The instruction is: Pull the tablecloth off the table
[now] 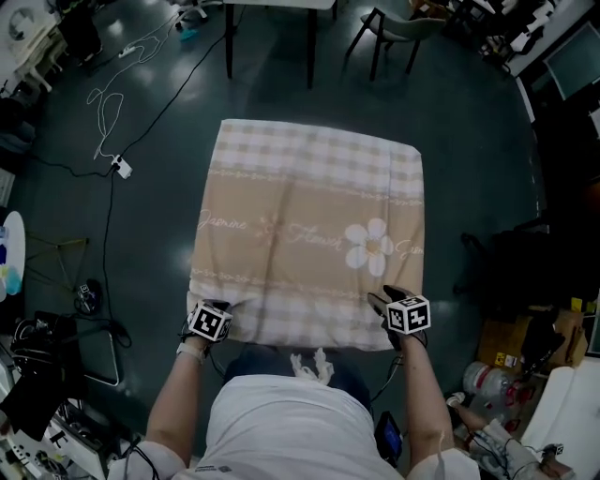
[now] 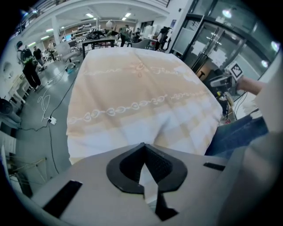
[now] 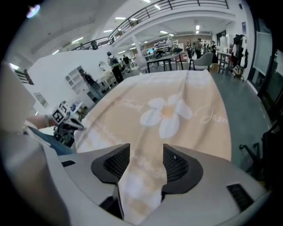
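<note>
A beige checked tablecloth (image 1: 309,225) with a white flower (image 1: 368,246) and script print covers the square table. At its near left corner my left gripper (image 1: 217,307) points steeply down, shut on a pinch of the cloth's hem; in the left gripper view a thin strip of fabric (image 2: 148,183) is pressed between the closed jaws of that gripper (image 2: 143,164). My right gripper (image 1: 382,299) is at the near right corner. In the right gripper view this gripper (image 3: 147,161) has its jaws apart, and a loose fold of the cloth (image 3: 140,185) lies between them, unpinched.
The table stands on a dark floor. Cables (image 1: 112,98) and a power strip (image 1: 122,169) lie at the far left. A chair (image 1: 394,26) and another table's legs (image 1: 270,42) stand behind. Cardboard boxes (image 1: 514,345) and clutter sit at the near right, equipment (image 1: 47,375) at the near left.
</note>
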Available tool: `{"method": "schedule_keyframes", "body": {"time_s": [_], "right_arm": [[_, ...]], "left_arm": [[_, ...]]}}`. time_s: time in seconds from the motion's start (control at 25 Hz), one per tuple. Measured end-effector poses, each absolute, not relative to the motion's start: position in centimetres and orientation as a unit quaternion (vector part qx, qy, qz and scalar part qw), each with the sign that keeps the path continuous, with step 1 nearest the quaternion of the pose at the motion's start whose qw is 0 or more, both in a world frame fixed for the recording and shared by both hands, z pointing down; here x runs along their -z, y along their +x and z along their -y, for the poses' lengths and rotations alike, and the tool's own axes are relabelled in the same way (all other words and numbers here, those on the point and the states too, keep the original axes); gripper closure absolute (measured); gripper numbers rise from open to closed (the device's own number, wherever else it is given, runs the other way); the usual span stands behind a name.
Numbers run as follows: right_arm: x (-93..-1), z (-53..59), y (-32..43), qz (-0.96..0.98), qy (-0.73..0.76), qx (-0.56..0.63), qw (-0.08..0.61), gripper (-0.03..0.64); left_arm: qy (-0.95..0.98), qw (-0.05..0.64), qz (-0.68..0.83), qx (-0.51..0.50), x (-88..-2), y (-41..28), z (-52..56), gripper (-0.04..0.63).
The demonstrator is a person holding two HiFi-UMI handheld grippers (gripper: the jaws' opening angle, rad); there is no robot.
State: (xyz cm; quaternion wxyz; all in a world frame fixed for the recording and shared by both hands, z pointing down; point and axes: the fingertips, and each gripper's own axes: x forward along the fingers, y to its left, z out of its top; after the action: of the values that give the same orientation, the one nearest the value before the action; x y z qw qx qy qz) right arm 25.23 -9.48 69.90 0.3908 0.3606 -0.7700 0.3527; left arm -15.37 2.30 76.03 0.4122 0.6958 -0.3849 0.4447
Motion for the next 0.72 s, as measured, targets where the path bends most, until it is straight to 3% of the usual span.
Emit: {"method": "schedule_keyframes", "body": {"time_s": [0.32,0.72], "right_arm": [[-68.1,25.8,27.2,0.776,0.423,-0.302,0.358,0.376],[-73.0,33.0,26.5,0.742,0.428,-0.299,0.421,0.367]], "left_arm": [[0.658,0.411,0.417,-0.474,-75.7,-14.9,-2.5,0.584],[0.634,0.407,0.464,-0.465,-75.7,-15.5,-2.4,0.584]]}}
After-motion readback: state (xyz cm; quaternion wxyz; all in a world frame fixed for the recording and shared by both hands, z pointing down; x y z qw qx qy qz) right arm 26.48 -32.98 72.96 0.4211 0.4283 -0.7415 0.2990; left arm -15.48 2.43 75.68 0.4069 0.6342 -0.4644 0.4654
